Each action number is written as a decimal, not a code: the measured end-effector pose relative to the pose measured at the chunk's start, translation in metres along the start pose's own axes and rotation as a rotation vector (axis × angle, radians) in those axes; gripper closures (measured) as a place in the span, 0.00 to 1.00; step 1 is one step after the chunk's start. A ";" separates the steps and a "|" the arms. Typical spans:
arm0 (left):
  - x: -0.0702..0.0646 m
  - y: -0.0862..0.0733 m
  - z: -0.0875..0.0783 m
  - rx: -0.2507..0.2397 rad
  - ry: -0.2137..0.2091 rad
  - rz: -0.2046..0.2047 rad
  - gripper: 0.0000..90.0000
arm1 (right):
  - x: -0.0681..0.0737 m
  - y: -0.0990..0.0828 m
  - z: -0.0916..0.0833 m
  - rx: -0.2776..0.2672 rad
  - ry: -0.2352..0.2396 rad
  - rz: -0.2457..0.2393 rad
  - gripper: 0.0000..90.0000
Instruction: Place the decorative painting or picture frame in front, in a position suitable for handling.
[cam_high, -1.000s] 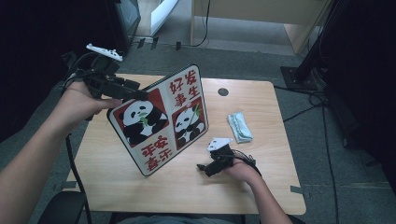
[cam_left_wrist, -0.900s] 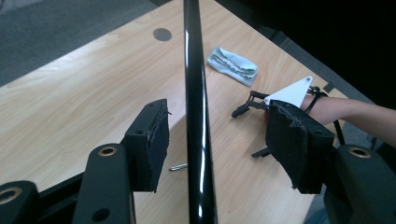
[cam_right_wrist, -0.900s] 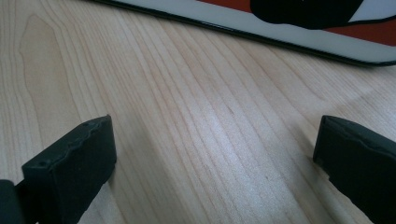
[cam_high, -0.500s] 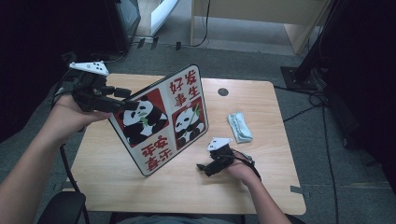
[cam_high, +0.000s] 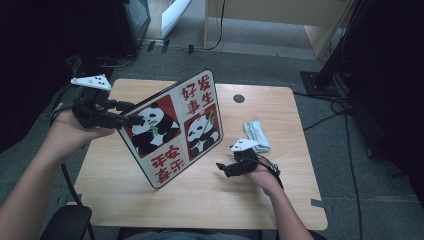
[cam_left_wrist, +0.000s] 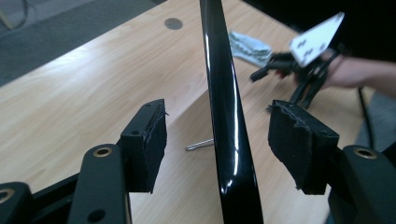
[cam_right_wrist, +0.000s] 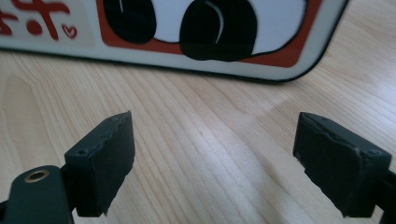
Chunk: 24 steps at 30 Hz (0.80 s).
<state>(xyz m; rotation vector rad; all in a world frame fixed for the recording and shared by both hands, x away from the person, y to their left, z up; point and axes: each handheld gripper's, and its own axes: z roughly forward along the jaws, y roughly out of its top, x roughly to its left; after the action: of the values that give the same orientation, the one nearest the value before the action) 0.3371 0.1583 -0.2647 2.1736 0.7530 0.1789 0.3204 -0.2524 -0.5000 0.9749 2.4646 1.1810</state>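
Panda board (cam_high: 175, 127) stands tilted on table (cam_high: 280, 200), between open left gripper (cam_left_wrist: 219, 140) pads.

A folded pale cloth (cam_high: 256, 135) lies on the wooden table (cam_high: 280, 200), beside a dark round hole (cam_high: 239, 98).

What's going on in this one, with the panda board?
A person works at a wooden table with tongs in each hand. The panda board stands tilted on its lower edge. The left tongs straddle its thin black edge, pads on either side, not touching it. The right tongs sit low over the table beside the board, open with nothing between them. A folded cloth lies farther right.
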 end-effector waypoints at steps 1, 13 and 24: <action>-0.001 -0.003 0.000 -0.009 -0.029 -0.002 0.42 | -0.004 0.000 -0.005 -0.003 0.015 0.014 0.15; -0.002 -0.028 0.007 -0.025 -0.011 -0.068 0.42 | -0.032 0.007 -0.028 -0.009 -0.063 0.041 0.22; -0.005 -0.056 0.011 -0.075 -0.006 -0.100 0.43 | -0.063 0.007 -0.038 -0.033 -0.145 0.097 0.20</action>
<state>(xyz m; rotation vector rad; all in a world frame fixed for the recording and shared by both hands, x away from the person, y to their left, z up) 0.3116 0.1760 -0.3122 2.0600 0.8366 0.1471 0.3531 -0.3135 -0.4740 1.1401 2.3016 1.1329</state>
